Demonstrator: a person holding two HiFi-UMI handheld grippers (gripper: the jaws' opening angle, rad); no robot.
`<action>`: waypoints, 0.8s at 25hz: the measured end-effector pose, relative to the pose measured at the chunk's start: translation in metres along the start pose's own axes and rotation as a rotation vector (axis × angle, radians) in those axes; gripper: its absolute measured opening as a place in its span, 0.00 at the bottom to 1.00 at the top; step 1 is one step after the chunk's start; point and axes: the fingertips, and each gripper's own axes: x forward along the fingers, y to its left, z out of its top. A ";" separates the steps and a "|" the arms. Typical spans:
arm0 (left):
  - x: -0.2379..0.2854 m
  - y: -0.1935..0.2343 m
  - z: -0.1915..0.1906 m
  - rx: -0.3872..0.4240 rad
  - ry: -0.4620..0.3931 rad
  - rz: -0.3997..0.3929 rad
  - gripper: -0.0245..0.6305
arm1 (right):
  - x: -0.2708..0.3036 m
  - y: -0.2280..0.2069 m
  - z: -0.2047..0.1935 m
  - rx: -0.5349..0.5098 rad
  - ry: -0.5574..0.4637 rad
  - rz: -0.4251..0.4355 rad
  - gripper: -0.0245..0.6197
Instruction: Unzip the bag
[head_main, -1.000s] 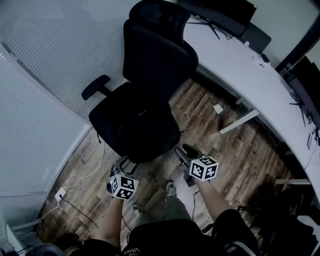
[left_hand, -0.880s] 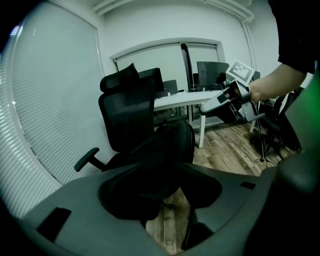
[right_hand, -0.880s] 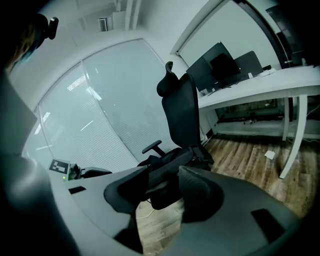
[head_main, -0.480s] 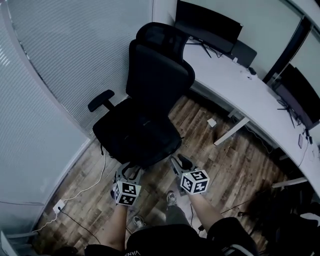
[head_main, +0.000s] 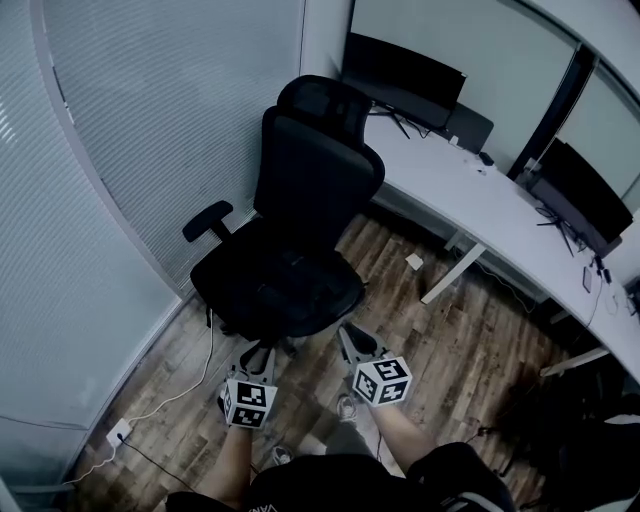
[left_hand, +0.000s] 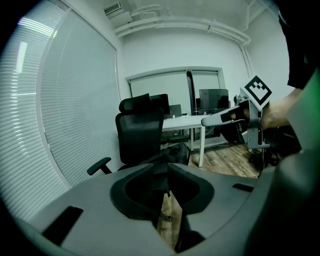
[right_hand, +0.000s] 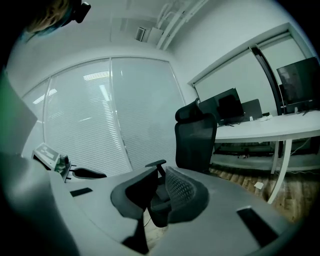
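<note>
Both tools are empty; the left tool (head_main: 258, 352) and the right tool (head_main: 347, 335) hang side by side above the wooden floor (head_main: 450, 340), just short of a black office chair (head_main: 300, 190), and both point toward its seat. Each has just been closing its jaws; each tool's own view now shows only a narrow gap between the pads, with nothing caught in it.

A black bag (left_hand: 174, 151) lies on the chair's seat, in front of the backrest; the left gripper view shows it beyond the jaws, well apart from them; from the head view it is dark on dark and hard to pick out; its zip cannot be made out, and neither tool touches it.

To the chair's left is a wall of white blinds (head_main: 150, 130); to its right a long white desk (head_main: 480, 195) runs along the window; a dark monitor (head_main: 402, 72) stands at the desk's near corner and a second monitor (head_main: 582, 187) further along. A white cable (head_main: 195, 375) trails across the floor from beside the chair's base to a socket (head_main: 118, 433); a small white scrap (head_main: 414, 262) lies on the floor by the desk's edge.
</note>
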 end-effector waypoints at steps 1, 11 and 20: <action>-0.008 0.001 0.002 -0.001 -0.013 0.000 0.19 | -0.004 0.007 0.001 -0.003 -0.008 -0.002 0.15; -0.094 -0.003 0.005 -0.014 -0.134 0.021 0.10 | -0.042 0.077 -0.008 -0.012 -0.033 0.006 0.14; -0.165 0.004 -0.012 -0.021 -0.166 0.071 0.09 | -0.073 0.130 -0.034 -0.021 -0.007 0.037 0.14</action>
